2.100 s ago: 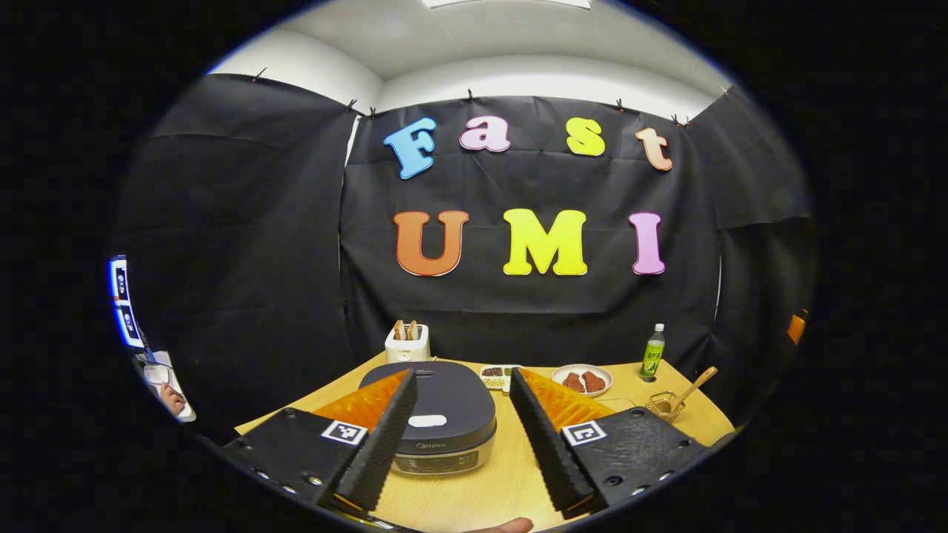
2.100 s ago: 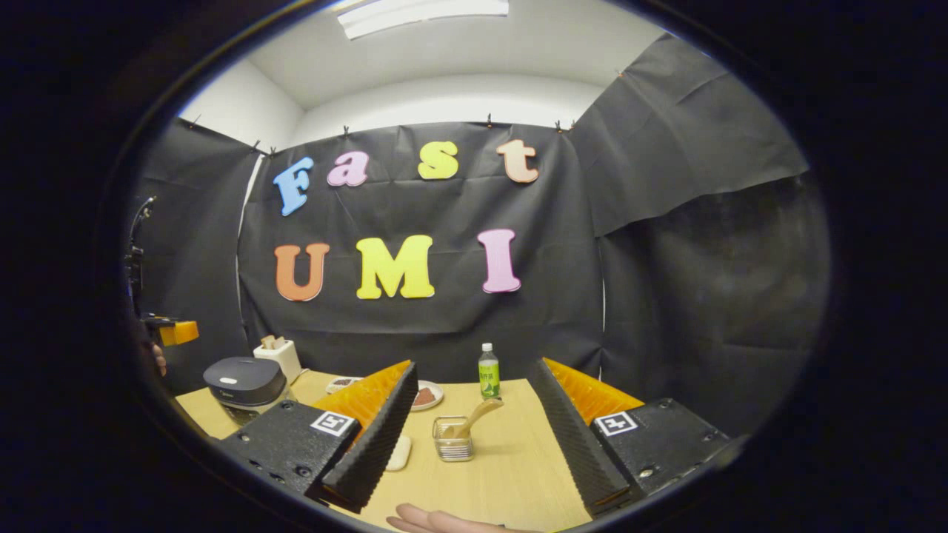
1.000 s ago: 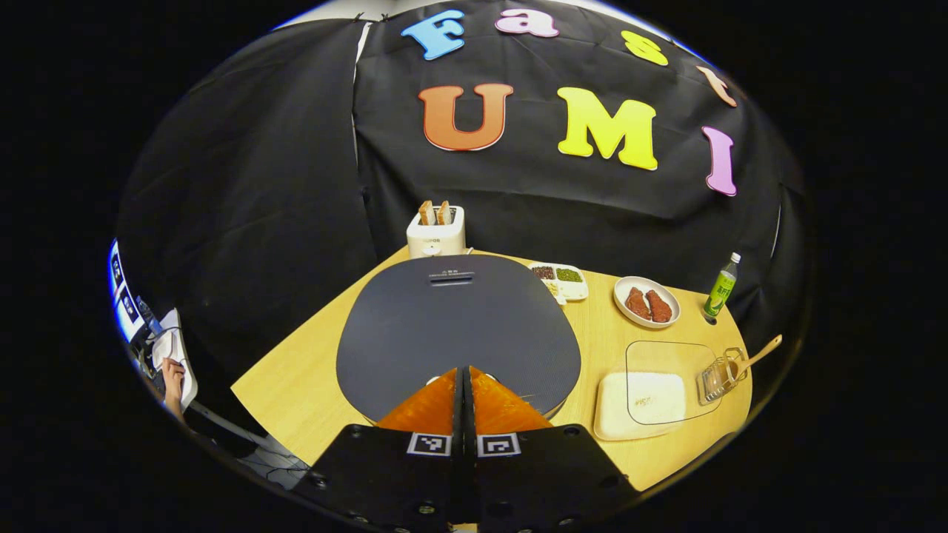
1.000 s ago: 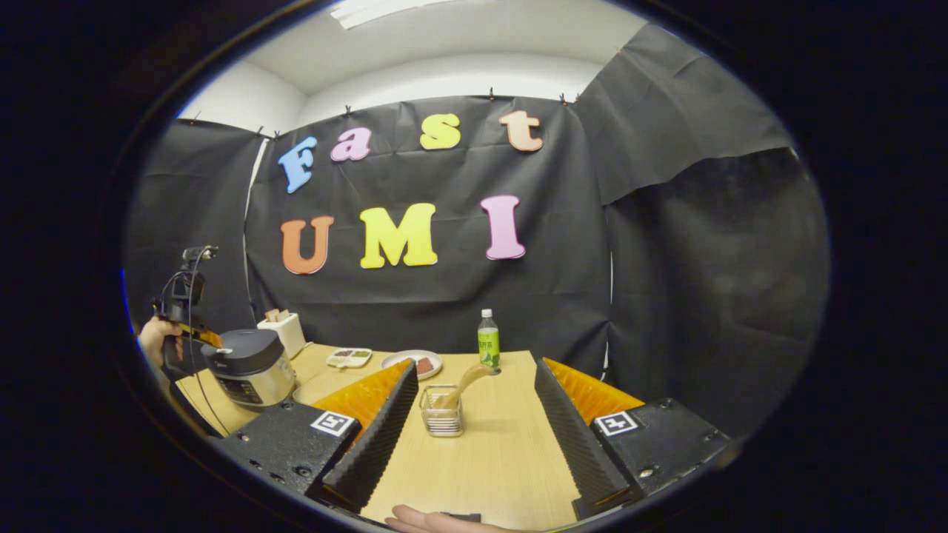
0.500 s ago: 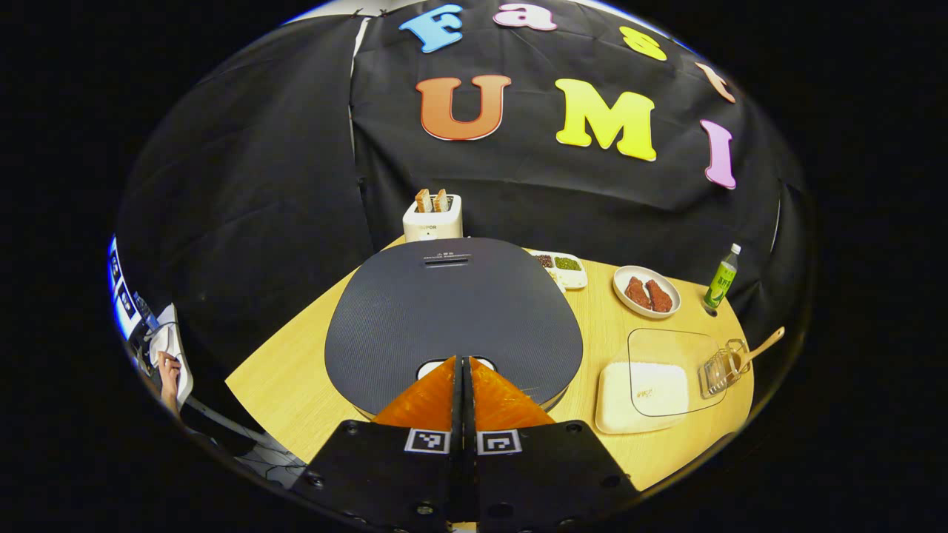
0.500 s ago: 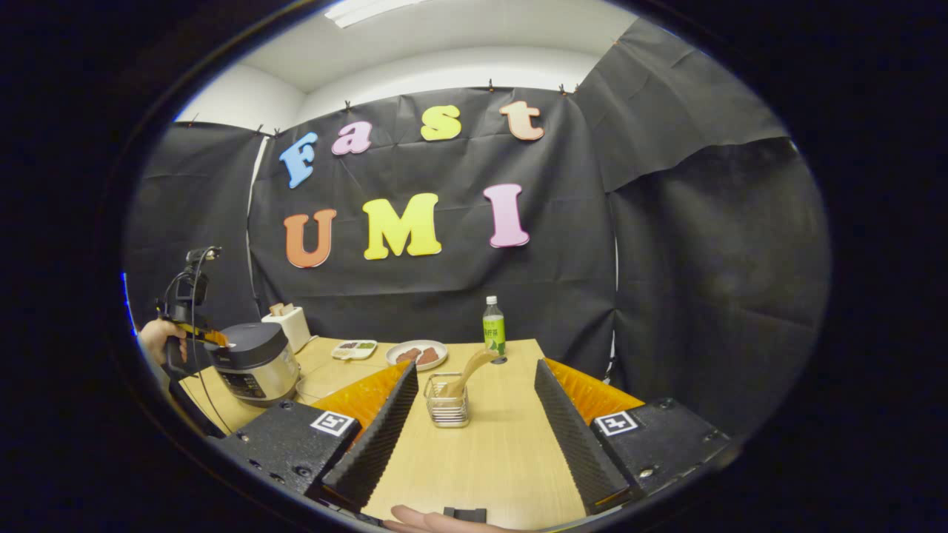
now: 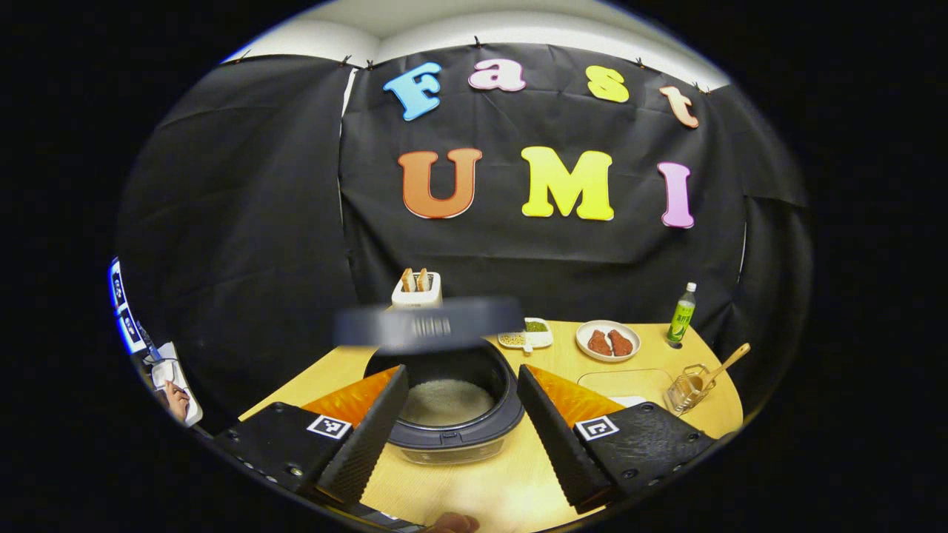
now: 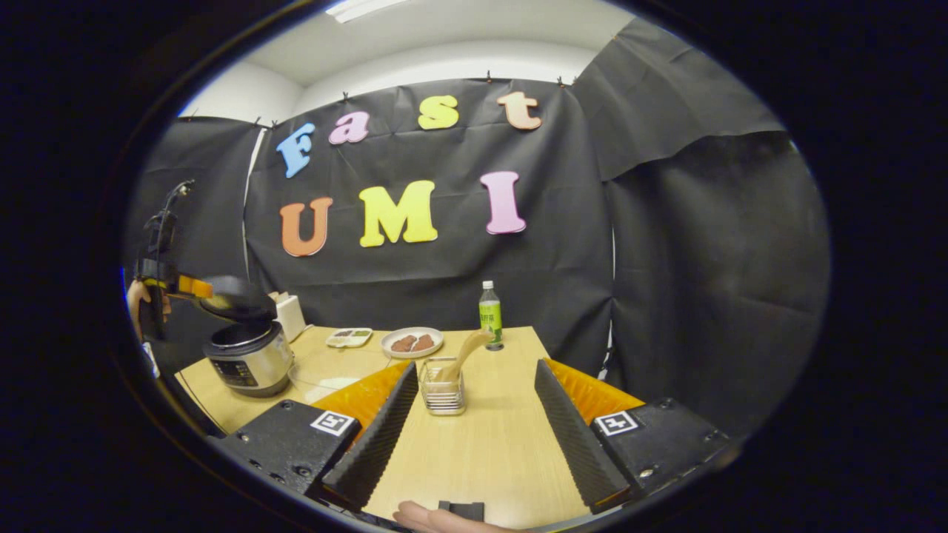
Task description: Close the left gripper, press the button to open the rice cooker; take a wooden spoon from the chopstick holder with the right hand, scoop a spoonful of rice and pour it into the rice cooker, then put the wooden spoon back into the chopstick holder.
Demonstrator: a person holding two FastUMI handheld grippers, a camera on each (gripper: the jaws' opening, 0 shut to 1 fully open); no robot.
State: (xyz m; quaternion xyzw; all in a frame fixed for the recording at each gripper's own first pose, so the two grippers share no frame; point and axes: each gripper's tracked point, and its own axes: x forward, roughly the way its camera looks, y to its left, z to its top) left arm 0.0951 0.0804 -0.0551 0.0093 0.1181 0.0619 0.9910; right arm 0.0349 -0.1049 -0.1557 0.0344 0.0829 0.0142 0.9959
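The rice cooker [image 7: 452,437] stands in front of my left gripper [image 7: 459,437], whose jaws are wide open and empty. Its dark lid [image 7: 429,326] is raised and blurred with motion, and white rice lies in the inner pot [image 7: 448,403]. The wire chopstick holder [image 7: 685,389] with the wooden spoon [image 7: 724,365] sits far right. In the right gripper view, my right gripper [image 8: 470,444] is open and empty, with the chopstick holder [image 8: 442,396] and spoon [image 8: 466,352] just beyond its tips. The rice cooker [image 8: 248,359], lid [image 8: 237,296] up, stands at far left, beside the hand-held left gripper [image 8: 194,287].
At the table's back stand a toaster [image 7: 416,290], a small divided dish [image 7: 526,334], a plate of meat [image 7: 607,340] and a green bottle [image 7: 681,314]. A flat rice container with a clear lid [image 7: 626,381] lies between cooker and holder. A fingertip [image 8: 422,518] shows at the bottom edge.
My left gripper, shut on the cooker's front button before, has drawn back and opened. The cooker's lid has sprung up. My right gripper has crept slightly closer to the chopstick holder.
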